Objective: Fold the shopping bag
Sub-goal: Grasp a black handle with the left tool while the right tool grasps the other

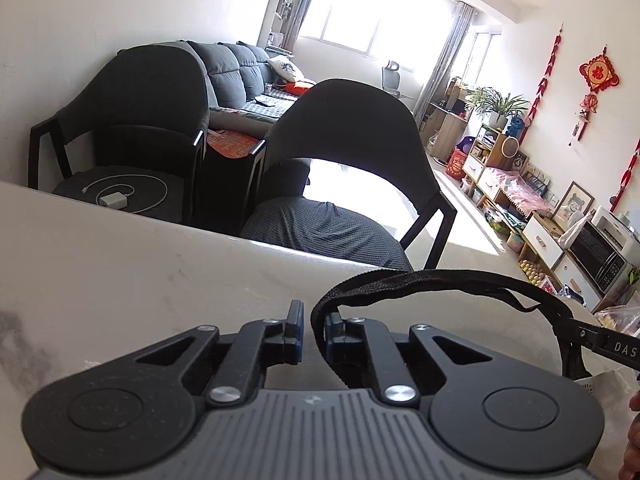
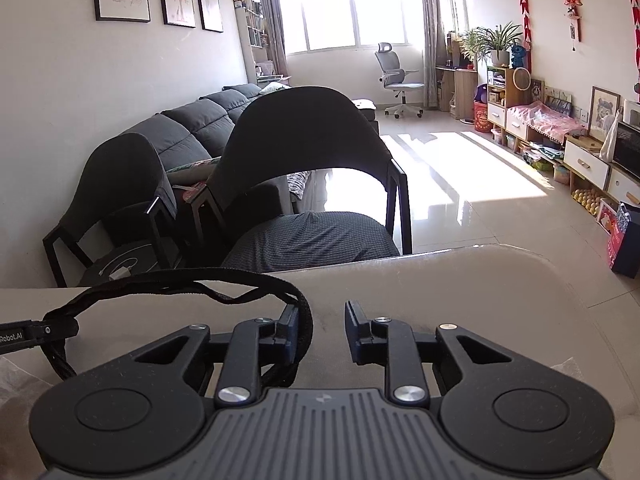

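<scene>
Site: a pale table (image 1: 120,260) fills the lower half of both views, with 2 dark chairs (image 1: 340,128) drawn up along its far edge and a sunlit living room behind.
Bag: only a pale, crinkled corner of the bag (image 1: 604,388) shows, at the lower right of the left wrist view and the lower left of the right wrist view. It lies on the table below the grippers.
Strap: the black strap (image 1: 420,278) rises clear of the table and arches from 1 gripper to the other. It is twisted partway along.
Left gripper: the left gripper (image 1: 314,316) sits bottom centre of its own view, jaws drawn almost together with the strap end between the pads. A thin sliver of table shows beside the left pad. In the right wrist view its tip is at the left edge and the strap bunches there, so it reads as pinching the strap.
Right gripper: the right gripper (image 2: 322,318) sits bottom centre of its own view. Its jaws stand apart with bare table between them. The strap loops round its left finger (image 2: 289,326) only, hooked and not pinched.
Hand: part of a hand (image 1: 632,440) shows at the lower right edge of the left wrist view.
</scene>
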### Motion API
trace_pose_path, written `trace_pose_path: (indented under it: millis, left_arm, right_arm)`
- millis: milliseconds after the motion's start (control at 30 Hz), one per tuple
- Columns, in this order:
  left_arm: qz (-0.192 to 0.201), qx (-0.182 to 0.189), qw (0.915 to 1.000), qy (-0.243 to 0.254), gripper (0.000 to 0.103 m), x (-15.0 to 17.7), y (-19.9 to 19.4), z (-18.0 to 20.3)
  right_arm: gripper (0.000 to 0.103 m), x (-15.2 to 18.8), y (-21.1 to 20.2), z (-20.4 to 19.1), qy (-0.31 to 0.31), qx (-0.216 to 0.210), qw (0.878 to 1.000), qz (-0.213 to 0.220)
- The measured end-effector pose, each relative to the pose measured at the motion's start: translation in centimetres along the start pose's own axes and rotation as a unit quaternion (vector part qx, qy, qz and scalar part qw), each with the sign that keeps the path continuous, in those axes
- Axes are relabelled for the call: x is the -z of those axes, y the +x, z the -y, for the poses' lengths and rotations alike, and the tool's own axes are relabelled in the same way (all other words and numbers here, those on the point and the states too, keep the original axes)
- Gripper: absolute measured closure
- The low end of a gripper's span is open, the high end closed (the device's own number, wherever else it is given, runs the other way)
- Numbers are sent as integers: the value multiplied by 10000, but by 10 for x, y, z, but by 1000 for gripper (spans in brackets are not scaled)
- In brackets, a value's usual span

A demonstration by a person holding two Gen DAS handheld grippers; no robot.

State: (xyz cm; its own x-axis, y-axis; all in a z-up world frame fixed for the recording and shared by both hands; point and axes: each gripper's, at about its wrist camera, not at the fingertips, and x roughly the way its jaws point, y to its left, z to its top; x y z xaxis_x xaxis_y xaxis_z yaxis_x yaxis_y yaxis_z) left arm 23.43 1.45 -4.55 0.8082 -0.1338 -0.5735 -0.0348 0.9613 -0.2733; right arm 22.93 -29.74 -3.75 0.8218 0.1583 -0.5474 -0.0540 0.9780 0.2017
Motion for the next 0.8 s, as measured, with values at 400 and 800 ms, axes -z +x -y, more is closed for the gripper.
trace_pose_path:
  millis: [400, 800]
  left_arm:
    - [-169, 335, 9993, -60, 95, -9, -12, -5]
    - [-204, 945, 9931, 663, 95, -10, -28, 4]
  right_arm:
    - [83, -7, -24, 10, 309, -561, 9979, 14]
    - [83, 0, -50, 21, -31, -873, 9961, -139]
